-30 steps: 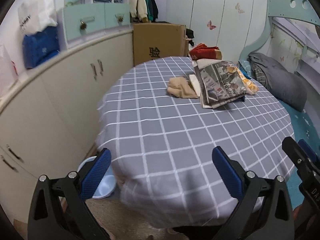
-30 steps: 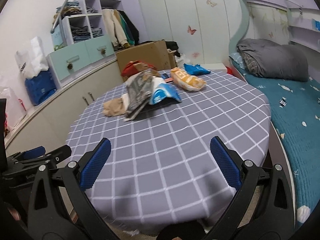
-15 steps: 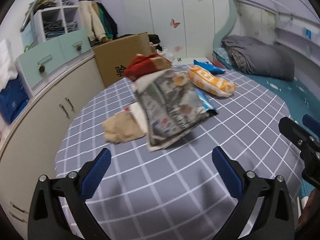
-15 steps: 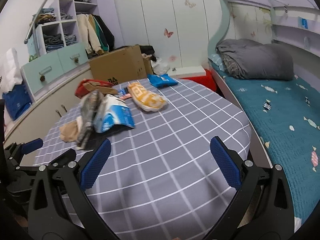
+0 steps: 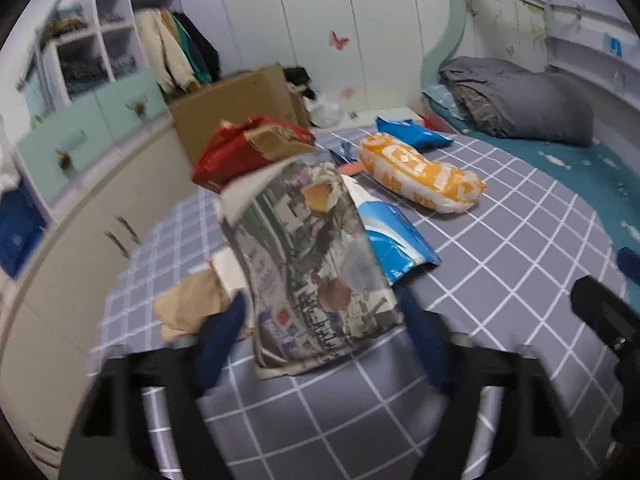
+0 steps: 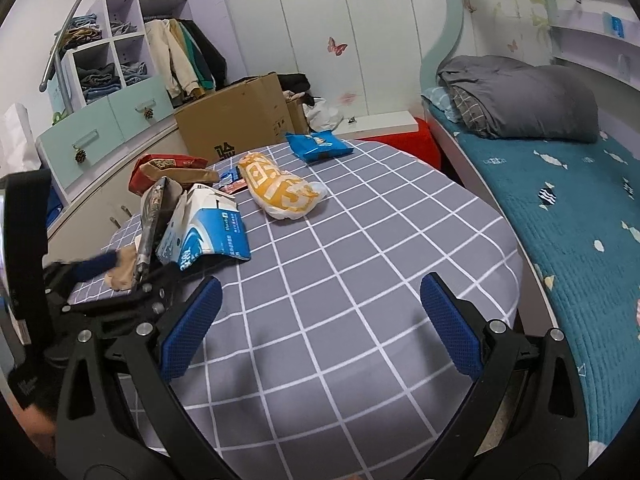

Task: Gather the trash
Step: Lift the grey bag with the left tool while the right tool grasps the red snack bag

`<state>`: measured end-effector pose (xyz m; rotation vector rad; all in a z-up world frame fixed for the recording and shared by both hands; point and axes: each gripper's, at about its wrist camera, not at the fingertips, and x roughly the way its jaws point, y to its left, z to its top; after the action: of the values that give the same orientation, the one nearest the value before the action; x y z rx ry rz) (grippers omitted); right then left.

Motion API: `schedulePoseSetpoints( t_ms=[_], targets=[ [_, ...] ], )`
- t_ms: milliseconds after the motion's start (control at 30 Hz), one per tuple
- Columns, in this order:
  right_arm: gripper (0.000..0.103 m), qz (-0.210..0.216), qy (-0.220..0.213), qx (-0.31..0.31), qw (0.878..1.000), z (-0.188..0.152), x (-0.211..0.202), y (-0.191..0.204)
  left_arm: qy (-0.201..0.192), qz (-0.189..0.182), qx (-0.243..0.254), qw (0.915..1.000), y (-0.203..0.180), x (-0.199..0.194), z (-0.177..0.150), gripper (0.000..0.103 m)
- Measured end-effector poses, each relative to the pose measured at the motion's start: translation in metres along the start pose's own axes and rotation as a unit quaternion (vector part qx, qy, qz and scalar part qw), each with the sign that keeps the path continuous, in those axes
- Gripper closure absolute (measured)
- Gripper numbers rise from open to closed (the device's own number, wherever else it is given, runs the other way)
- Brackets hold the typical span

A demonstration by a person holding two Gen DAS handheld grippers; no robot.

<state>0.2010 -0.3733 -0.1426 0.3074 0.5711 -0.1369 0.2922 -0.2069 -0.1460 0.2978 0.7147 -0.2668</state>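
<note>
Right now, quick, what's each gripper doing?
Left gripper: just been closing around the newspaper; whether it grips yet cannot be told.
Right gripper: open, holding nothing.

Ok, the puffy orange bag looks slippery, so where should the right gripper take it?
Probably the orange bag's flattened pale near end, coming from the near side with jaws across it. Its middle bulges and could slip; that end lies free on the cloth, touching nothing else.

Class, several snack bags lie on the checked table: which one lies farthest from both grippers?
The small blue snack bag at the table's far edge, beyond the orange-and-white bag and the red bag.
</note>
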Motion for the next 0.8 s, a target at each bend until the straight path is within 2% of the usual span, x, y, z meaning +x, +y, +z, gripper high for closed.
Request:
schedulePoseSetpoints(
  t_ms=[67, 167, 300, 600, 667, 800],
  targets=[
    [0.006, 0.003, 0.002, -0.004, 1.000, 0.001, 0.002, 0.003, 0.012, -0.020, -0.014, 0.9996, 0.007, 0.001, -0.001, 0.049],
    [0.006, 0.008, 0.004, -0.006, 1.000, 0.003, 0.004, 0.008, -0.007, -0.019, -0.026, 0.9994, 0.016, -0.014, -0.004, 0.066],
    [0.006, 0.014, 0.007, -0.007, 1.000, 0.005, 0.006, 0.014, -0.039, -0.005, -0.046, 0.9982, 0.031, -0.041, -0.007, 0.095],
    [0.006, 0.045, 0.018, -0.027, 0.998, 0.014, 0.010, 0.047, -0.079, -0.034, -0.081, 0.9930, 0.073, -0.091, -0.027, 0.099],
    [0.006, 0.054, 0.020, -0.030, 0.998, 0.015, 0.010, 0.057, -0.087, -0.061, -0.101, 0.9892, 0.088, -0.104, -0.035, 0.098],
    [0.006, 0.075, 0.027, -0.038, 0.996, 0.018, 0.012, 0.077, -0.113, -0.070, -0.142, 0.9808, 0.118, -0.124, -0.045, 0.099]
  ],
)
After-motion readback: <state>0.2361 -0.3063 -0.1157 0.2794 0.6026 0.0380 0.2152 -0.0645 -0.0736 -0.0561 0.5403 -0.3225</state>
